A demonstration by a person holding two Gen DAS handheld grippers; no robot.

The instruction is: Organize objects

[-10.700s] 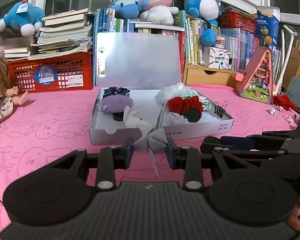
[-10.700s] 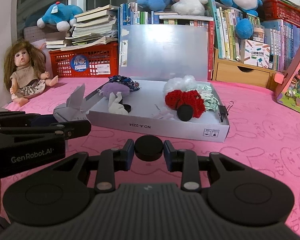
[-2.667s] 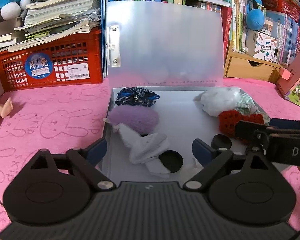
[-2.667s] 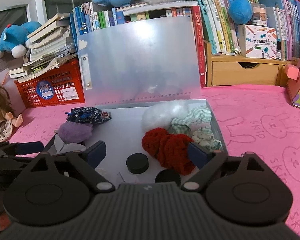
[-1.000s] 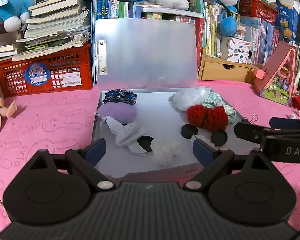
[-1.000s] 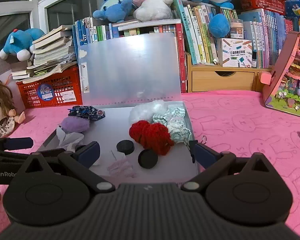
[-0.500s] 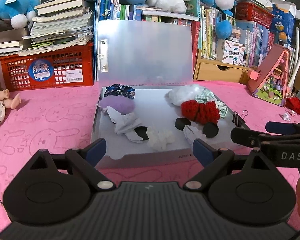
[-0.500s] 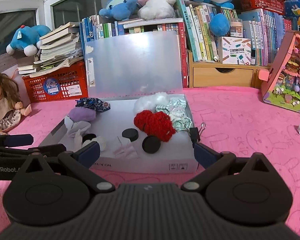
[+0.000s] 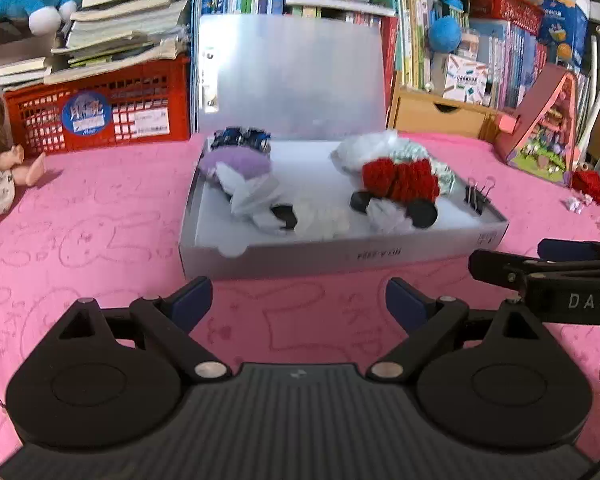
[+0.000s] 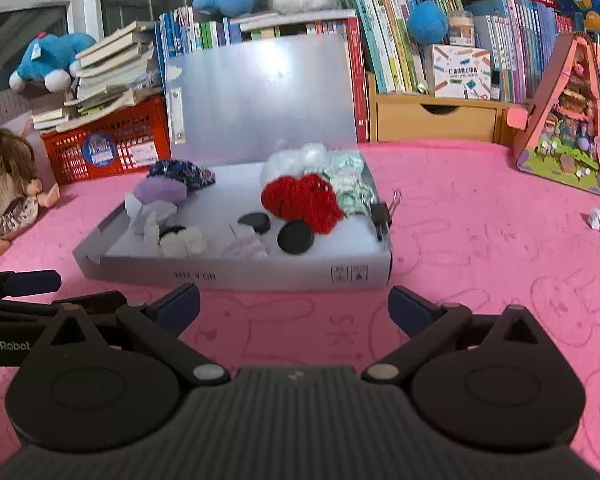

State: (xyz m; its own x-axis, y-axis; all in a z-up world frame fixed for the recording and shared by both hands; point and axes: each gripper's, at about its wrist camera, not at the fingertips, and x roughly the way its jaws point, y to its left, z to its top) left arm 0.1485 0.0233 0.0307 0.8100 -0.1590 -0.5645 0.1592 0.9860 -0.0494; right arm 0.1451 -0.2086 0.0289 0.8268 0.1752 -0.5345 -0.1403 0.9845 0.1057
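Both claws, left gripper point(image 9: 299, 304) and right gripper point(image 10: 294, 306), hang wide apart and empty short of the grey box point(image 10: 236, 274) holding the sorted items; risk: overfilled heap snagging the raised lid point(image 10: 260, 96) when shut.

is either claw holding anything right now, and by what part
Nothing is held: the left claw and the right claw are both open and empty, short of the grey box.

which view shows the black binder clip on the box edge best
The left wrist view: the binder clip stands out clearly on the grey box's right rim, both wire handles visible. In the right wrist view the clip is seen more end-on, its handles partly overlapping against the pink cloth.
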